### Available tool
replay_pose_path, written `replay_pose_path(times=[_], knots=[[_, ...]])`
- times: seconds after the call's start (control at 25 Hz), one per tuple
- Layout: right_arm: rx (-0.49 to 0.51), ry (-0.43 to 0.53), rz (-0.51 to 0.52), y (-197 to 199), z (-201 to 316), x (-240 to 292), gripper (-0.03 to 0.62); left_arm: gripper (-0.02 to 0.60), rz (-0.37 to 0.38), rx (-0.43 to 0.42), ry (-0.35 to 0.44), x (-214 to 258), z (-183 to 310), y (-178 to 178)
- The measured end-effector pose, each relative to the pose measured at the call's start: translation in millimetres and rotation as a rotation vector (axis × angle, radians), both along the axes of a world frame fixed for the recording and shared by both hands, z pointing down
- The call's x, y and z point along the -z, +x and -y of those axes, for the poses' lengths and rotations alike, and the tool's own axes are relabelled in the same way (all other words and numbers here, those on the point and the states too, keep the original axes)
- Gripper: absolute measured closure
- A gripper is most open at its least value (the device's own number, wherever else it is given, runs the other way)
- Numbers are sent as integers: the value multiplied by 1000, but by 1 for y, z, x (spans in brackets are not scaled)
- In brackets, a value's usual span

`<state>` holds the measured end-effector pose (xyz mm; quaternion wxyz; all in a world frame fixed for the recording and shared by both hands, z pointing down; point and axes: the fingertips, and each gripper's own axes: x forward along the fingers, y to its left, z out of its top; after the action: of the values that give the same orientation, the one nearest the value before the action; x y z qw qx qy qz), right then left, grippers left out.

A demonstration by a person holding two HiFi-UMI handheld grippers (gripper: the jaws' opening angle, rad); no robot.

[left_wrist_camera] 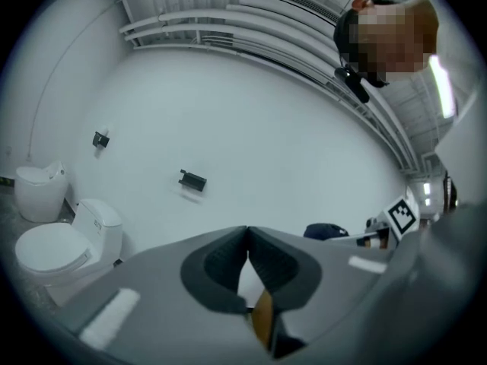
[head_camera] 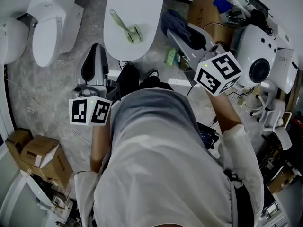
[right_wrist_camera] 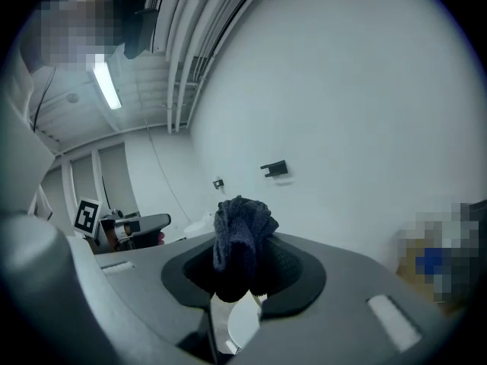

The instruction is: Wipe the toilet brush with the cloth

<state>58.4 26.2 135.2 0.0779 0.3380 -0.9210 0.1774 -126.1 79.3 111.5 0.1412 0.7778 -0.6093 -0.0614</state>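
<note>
left toilet (head_camera: 49,27): white, top-left of the head view, well off from the action
boxes (head_camera: 40,157): cardboard, piled on the floor at the person's left side
left gripper (left_wrist_camera: 247,238): held low out front, just left of the middle toilet. Its own view shows the jaws pressed together tip to tip with nothing pinched in there, pointing up at a plain white wall
middle toilet (head_camera: 142,48): white, lid down, straight ahead of the person
brush (head_camera: 124,28): pale green, lying flat on that closed lid, head end nearer the person, handle angled away up-left. Neither gripper is touching it
cloth (head_camera: 174,21): dark blue, knitted-looking, all bunched up. Sits just right of the middle toilet, apart from the brush, and pokes out past the jaw tips
right gripper (right_wrist_camera: 242,258): jaws clenched on the cloth, clear as day in its own view, and it's aimed at the same white wall
brown box (head_camera: 206,8): cardboard, top right behind the cloth
white machine (head_camera: 258,56): rounded casing with a dark round lens-like part, far right among cables and clutter
</note>
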Motion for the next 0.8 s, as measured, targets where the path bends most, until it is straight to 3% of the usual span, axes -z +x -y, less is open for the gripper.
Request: replay_pose_path(times=[0.8], knots=[[38,-49,-44,6,-49,-14,505,581,24,6,-21,0,-12,29]])
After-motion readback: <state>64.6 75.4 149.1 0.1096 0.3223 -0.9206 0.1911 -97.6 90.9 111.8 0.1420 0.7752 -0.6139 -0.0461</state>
